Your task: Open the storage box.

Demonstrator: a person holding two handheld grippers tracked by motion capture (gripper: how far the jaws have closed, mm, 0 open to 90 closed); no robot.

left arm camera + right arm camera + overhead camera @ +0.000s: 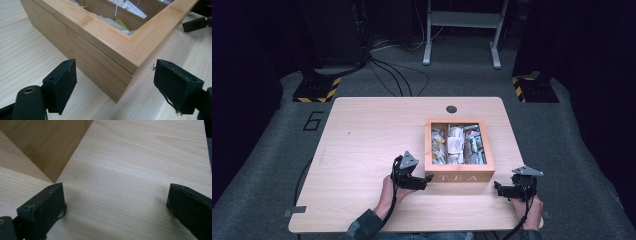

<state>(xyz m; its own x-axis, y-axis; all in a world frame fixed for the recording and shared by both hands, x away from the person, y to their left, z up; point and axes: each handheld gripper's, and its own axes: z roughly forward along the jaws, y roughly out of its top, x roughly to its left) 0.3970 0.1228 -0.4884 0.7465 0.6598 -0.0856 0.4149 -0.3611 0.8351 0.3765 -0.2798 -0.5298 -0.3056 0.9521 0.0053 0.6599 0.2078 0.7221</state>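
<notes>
A: Surface? We see a pale wood table (362, 150), cable hole (451, 109) at its upper edge, grey carpet (277, 150) round it, dark room.

B: Tea box (459, 177) sits centre-right of the frame, packets inside.

A: Left gripper (424, 182) at its lower-left corner, jaws parted astride that corner, not touching.

B: Right gripper (498, 189) lower right, jaws wide, holding nothing.
</notes>
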